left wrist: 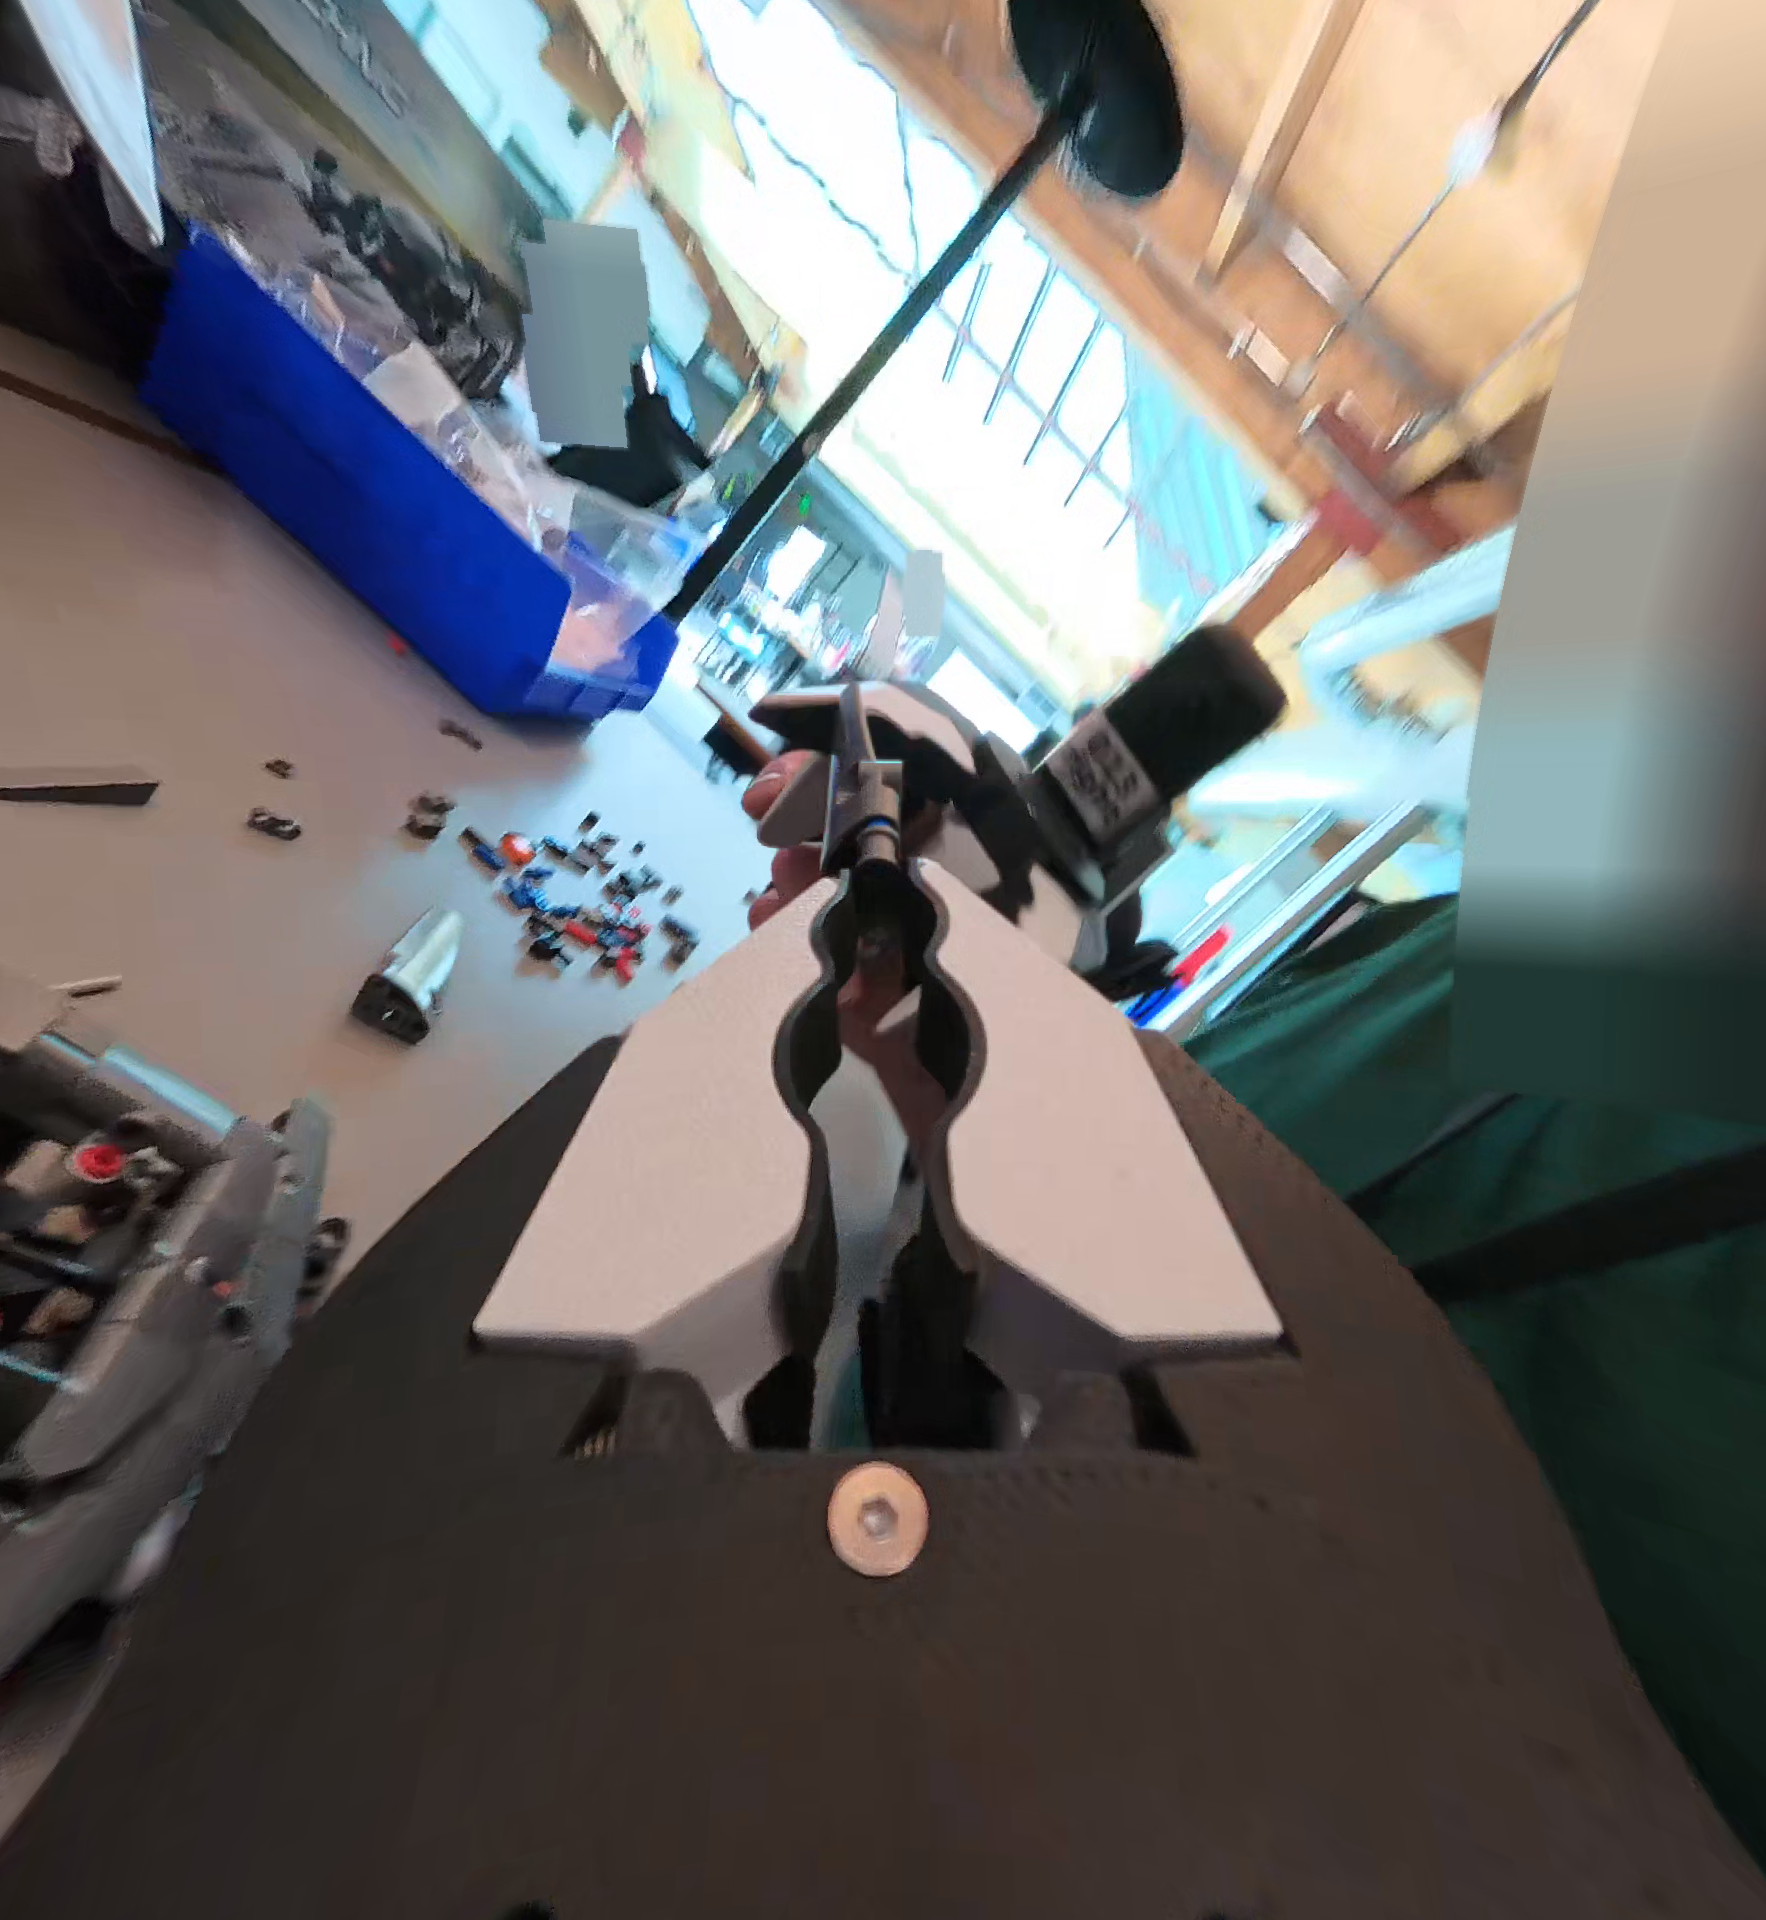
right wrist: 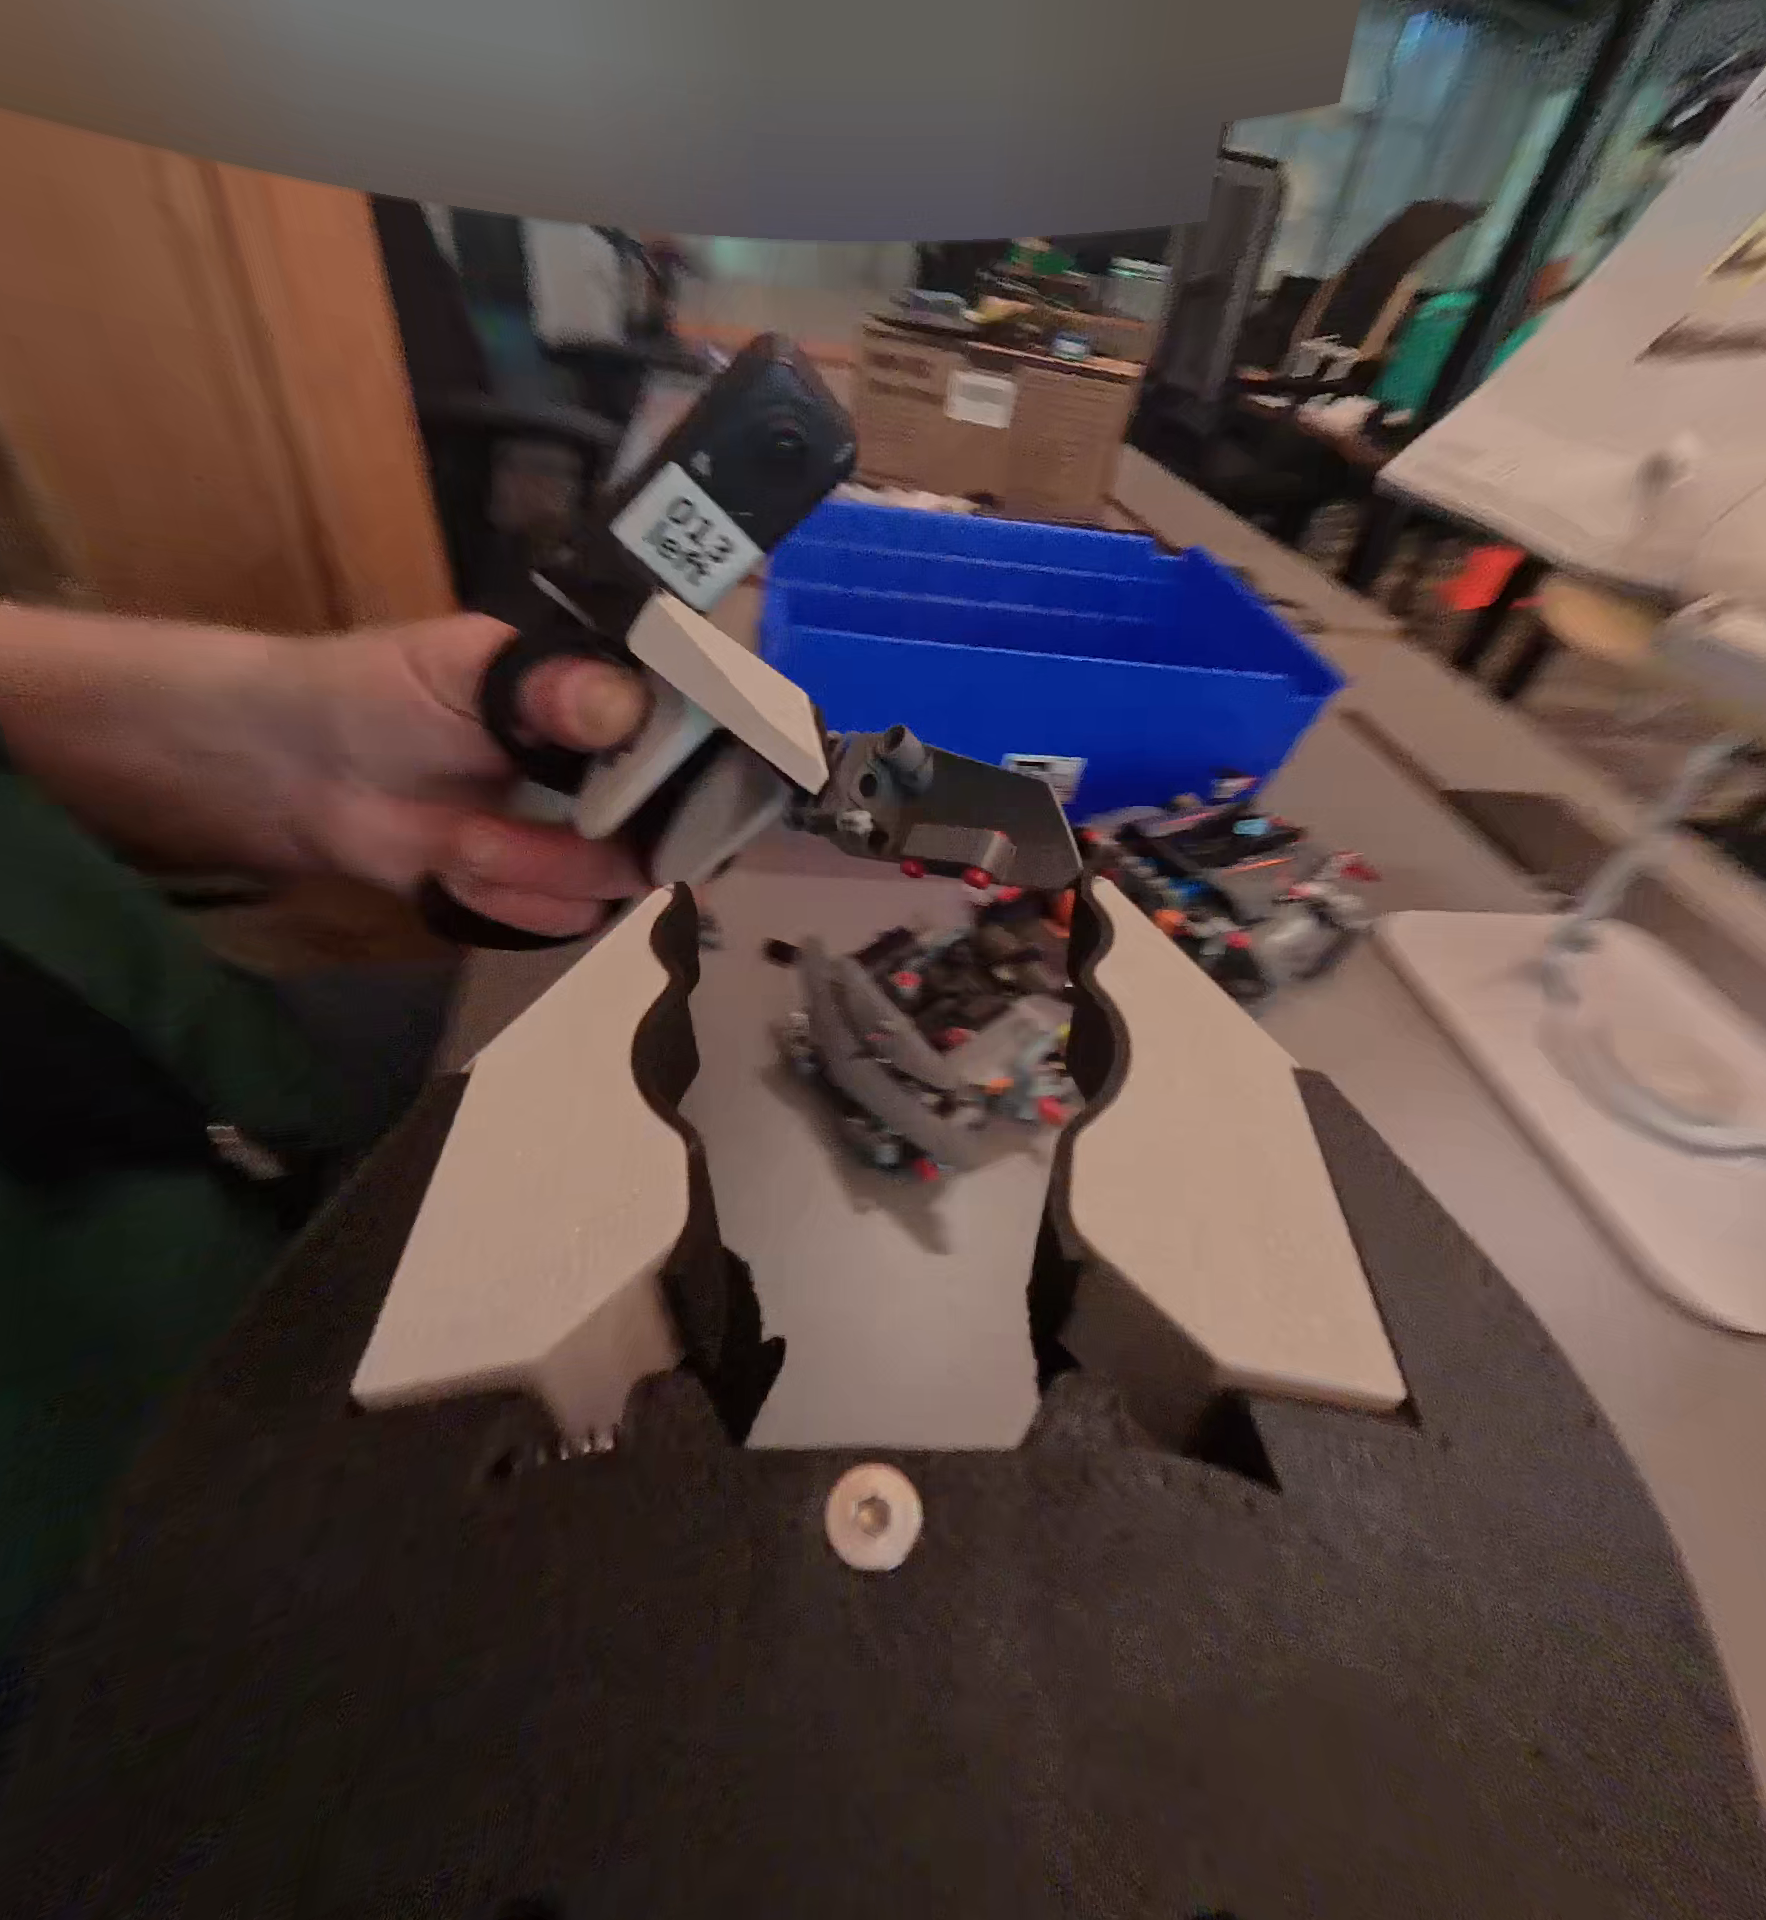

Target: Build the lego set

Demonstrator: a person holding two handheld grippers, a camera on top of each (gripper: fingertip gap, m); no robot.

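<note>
Two grippers meet in mid-air above a pale table (right wrist: 858, 1299). The left gripper (left wrist: 877, 902) is clenched on a small grey lego part (left wrist: 863, 805) at its fingertips, held up at the centre of the left wrist view. In the right wrist view the same gripper (right wrist: 806, 790) reaches in from the left, a hand (right wrist: 422, 748) around its handle, and the part (right wrist: 946, 816) juts from its tip at frame centre: a grey assembly with red pins underneath. The right gripper (right wrist: 884, 914) is released, jaws wide apart, just below the part, not touching it. Between its fingers, lower down, a larger grey build (right wrist: 920, 1081) lies on the table. A blue bin (right wrist: 1045, 644) stands behind, upper centre. Loose pieces (left wrist: 588, 894) are scattered left of centre in the left wrist view.
</note>
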